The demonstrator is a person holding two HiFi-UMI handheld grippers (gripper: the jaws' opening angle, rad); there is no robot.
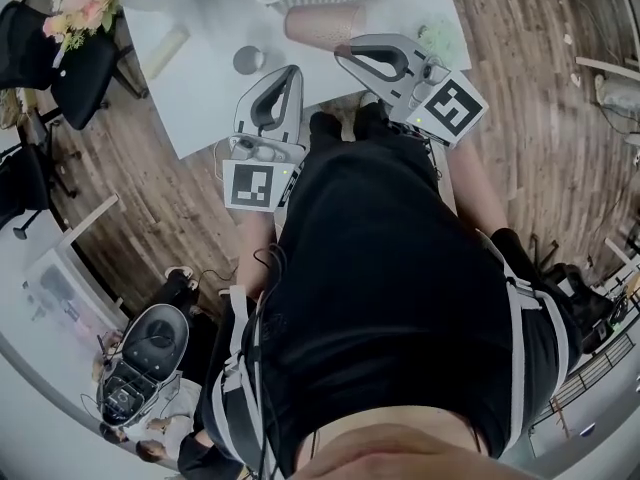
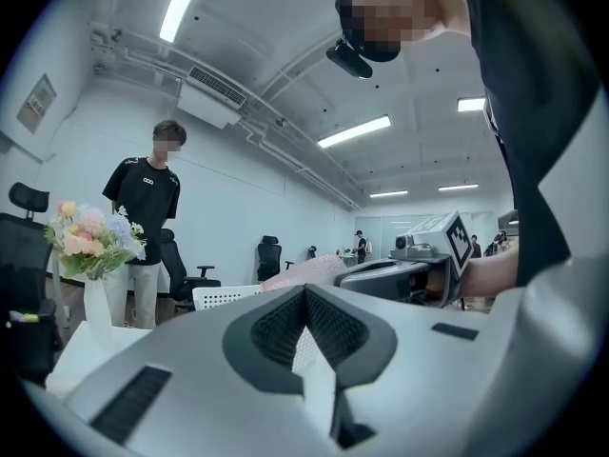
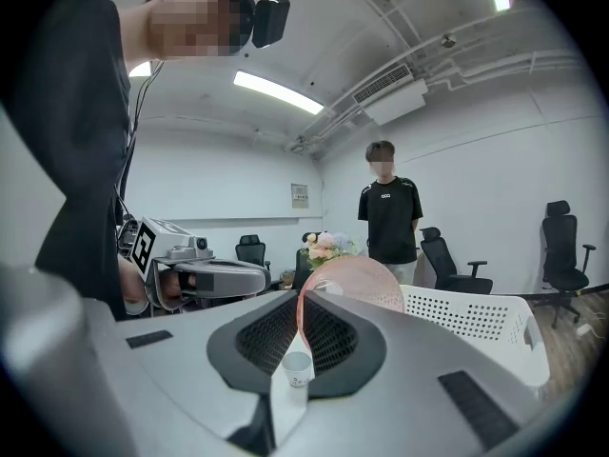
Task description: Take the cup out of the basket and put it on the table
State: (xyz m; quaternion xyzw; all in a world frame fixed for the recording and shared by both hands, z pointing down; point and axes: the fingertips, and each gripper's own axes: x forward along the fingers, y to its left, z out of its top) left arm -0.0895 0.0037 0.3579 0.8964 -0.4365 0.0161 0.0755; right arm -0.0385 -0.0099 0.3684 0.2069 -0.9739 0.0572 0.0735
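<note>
Jaws of right gripper (image 3: 301, 303) pinch cup (image 3: 354, 286) above white table (image 1: 205, 88).

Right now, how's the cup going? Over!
Right gripper shut on pink cup. Left gripper shut, empty. Cup beside basket, over table. Nearby: small white cup.

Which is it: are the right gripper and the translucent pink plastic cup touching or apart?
Touching. The right gripper view shows the right gripper pinching the thin wall of the translucent pink plastic cup between its closed jaws.
</note>
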